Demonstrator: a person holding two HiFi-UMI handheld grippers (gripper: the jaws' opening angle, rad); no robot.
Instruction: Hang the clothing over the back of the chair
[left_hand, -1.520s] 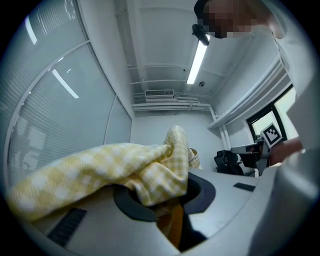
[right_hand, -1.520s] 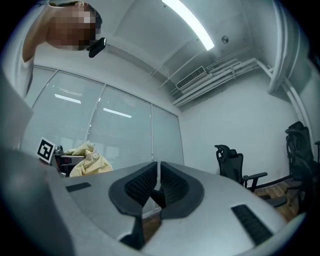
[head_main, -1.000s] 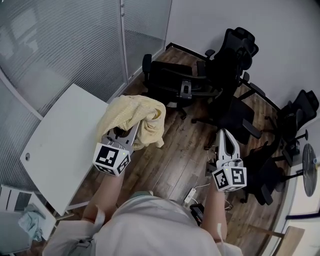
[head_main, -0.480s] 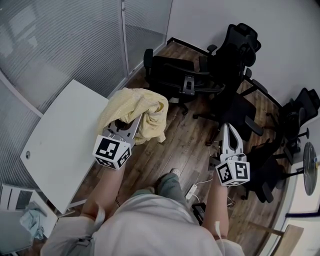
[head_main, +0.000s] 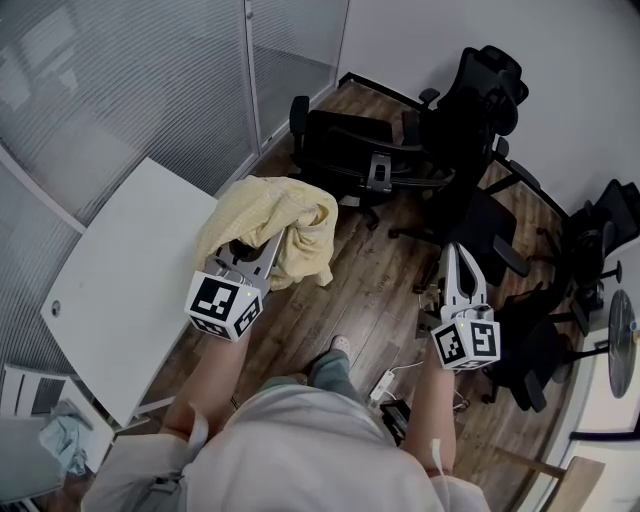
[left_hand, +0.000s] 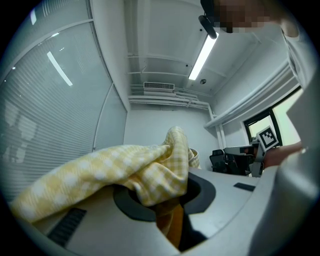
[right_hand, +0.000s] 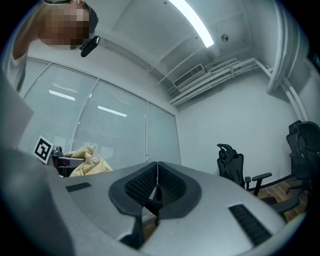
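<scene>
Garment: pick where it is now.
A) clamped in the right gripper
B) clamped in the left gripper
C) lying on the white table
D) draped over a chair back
B: the left gripper has its jaws closed on the garment, which is held up in the air, while the right gripper is shut with nothing in it.

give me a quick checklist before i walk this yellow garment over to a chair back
1. Left gripper gripping the yellow checked garment: ok, cloth is pinched between its jaws.
2. Right gripper free to help: ok, jaws together, nothing between them.
3. Garment spread for draping: not ok, it sits bunched over the left gripper.
4. Chair back within reach: not ok, the black office chairs stand apart, ahead of both grippers.
5. Floor path: cannot tell, a power strip with its cable lies on the wood floor near the feet.
</scene>
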